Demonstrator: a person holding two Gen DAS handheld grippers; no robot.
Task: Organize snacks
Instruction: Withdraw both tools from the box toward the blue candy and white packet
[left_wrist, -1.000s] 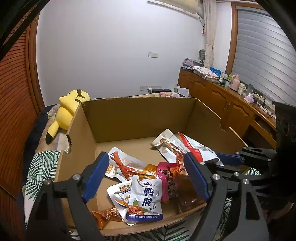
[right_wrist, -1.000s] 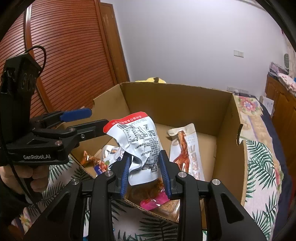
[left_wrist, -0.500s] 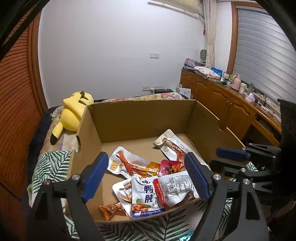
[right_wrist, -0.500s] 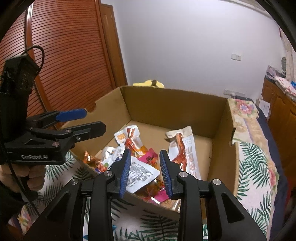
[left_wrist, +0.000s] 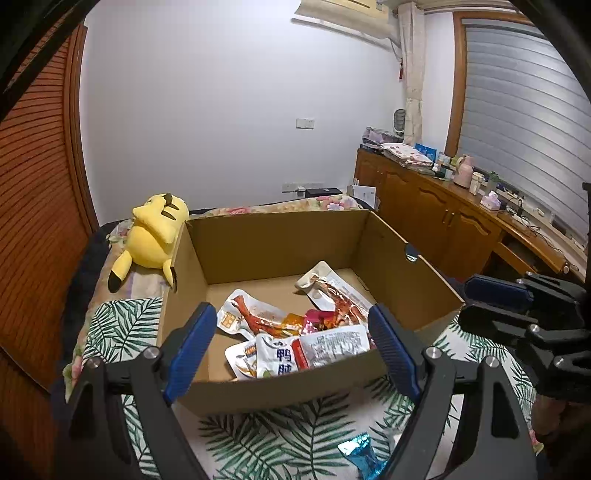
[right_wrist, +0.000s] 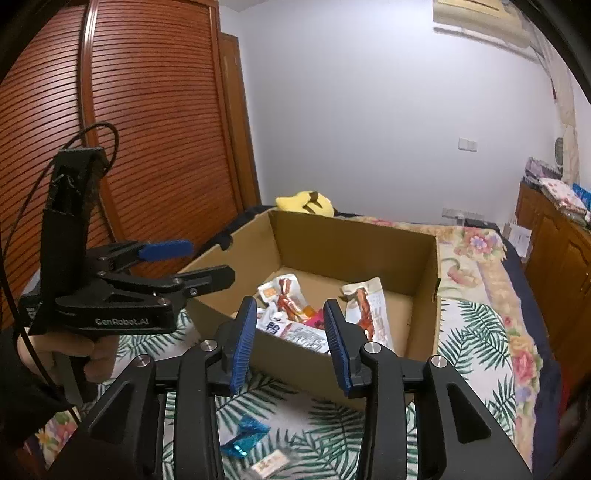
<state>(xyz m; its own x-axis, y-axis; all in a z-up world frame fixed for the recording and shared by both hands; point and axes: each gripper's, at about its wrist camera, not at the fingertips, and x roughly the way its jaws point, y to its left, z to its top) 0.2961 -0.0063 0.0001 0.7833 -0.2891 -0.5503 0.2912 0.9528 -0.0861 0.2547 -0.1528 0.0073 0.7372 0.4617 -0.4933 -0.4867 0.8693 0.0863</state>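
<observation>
An open cardboard box (left_wrist: 284, 240) (right_wrist: 354, 240) sits on a leaf-print bedspread and holds several snack packets. The white and red packet (left_wrist: 328, 345) (right_wrist: 306, 338) lies inside by the near wall. My left gripper (left_wrist: 291, 343) is open and empty, held above the box's near edge; it also shows in the right wrist view (right_wrist: 192, 262). My right gripper (right_wrist: 290, 343) is open and empty, in front of the box; it also shows in the left wrist view (left_wrist: 495, 299). A blue foil snack (left_wrist: 364, 458) (right_wrist: 245, 435) and a small white packet (right_wrist: 269, 463) lie on the bedspread before the box.
A yellow plush toy (left_wrist: 155, 232) (right_wrist: 306, 201) lies behind the box. A wooden slatted wardrobe (right_wrist: 129, 147) stands to the left. A wooden cabinet (left_wrist: 461, 218) with clutter on top runs along the right.
My right gripper opened and let go of the white and red packet, which dropped into the box. Both grippers pulled back from the box, and the right jaws spread wider.
</observation>
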